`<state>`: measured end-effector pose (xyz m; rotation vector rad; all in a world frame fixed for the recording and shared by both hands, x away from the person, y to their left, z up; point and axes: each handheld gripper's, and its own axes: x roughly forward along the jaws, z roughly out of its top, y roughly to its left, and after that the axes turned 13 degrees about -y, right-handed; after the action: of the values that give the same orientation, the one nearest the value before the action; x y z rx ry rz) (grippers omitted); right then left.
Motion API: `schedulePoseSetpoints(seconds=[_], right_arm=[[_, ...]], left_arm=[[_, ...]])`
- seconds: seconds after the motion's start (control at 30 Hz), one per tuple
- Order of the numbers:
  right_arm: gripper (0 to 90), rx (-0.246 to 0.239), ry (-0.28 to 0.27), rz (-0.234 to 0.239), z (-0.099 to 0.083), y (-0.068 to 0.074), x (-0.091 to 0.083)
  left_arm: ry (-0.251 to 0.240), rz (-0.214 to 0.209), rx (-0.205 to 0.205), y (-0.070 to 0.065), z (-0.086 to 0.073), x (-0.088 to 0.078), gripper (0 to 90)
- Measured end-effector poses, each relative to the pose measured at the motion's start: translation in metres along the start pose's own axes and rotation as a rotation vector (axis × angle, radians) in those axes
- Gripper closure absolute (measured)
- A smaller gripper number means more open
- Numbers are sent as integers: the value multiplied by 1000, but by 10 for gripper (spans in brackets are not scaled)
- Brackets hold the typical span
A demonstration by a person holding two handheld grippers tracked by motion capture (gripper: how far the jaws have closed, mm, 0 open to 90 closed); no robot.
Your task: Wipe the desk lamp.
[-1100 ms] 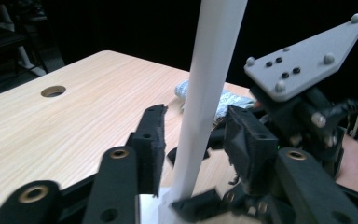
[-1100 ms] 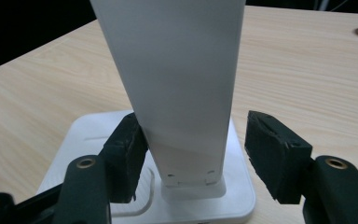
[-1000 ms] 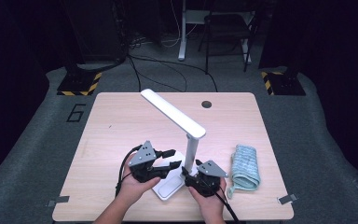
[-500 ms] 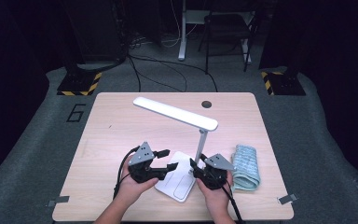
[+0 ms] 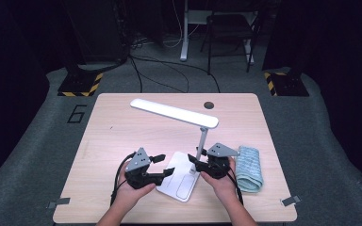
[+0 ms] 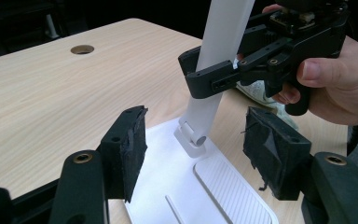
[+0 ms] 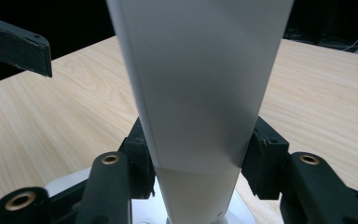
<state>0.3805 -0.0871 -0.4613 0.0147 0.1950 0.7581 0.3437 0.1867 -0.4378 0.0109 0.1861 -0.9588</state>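
A white desk lamp stands near the table's front edge, with a flat base (image 5: 179,181), a thin upright arm (image 5: 201,141) and a long head (image 5: 174,113) reaching back and to the left. My right gripper (image 5: 193,165) is shut on the lower arm (image 7: 200,84); its jaws have just been closing, and both pads press the arm's sides. My left gripper (image 5: 165,165) is open at the base's left edge. Its jaws have just been opening and now straddle the base (image 6: 168,186) without touching it. The left gripper view has the right gripper (image 6: 219,77) clamped on the arm (image 6: 223,32).
A folded blue-green towel (image 5: 249,167) lies right of the lamp, close beside my right hand. A round cable hole (image 5: 209,104) sits near the table's far edge. Bare wood stretches across the left and far parts of the table (image 5: 108,141).
The right gripper closed on the lamp arm and moved right, bringing the arm more upright while the head swung more level. The left gripper's jaws opened off the base.
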Motion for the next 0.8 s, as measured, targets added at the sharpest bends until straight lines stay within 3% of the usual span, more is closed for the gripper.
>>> schedulePoseSetpoints(seconds=[0.2, 0.6, 0.8], right_arm=[[535, -31, 11, -14, 3, 3, 7], [538, -59, 38, 19, 13, 3, 49], [534, -64, 25, 27, 13, 4, 59]], left_arm=[[-1, 28, -10, 1, -4, -2, 384], [48, 67, -9, 6, -12, 0, 370], [62, 96, -20, 7, -31, 2, 330]])
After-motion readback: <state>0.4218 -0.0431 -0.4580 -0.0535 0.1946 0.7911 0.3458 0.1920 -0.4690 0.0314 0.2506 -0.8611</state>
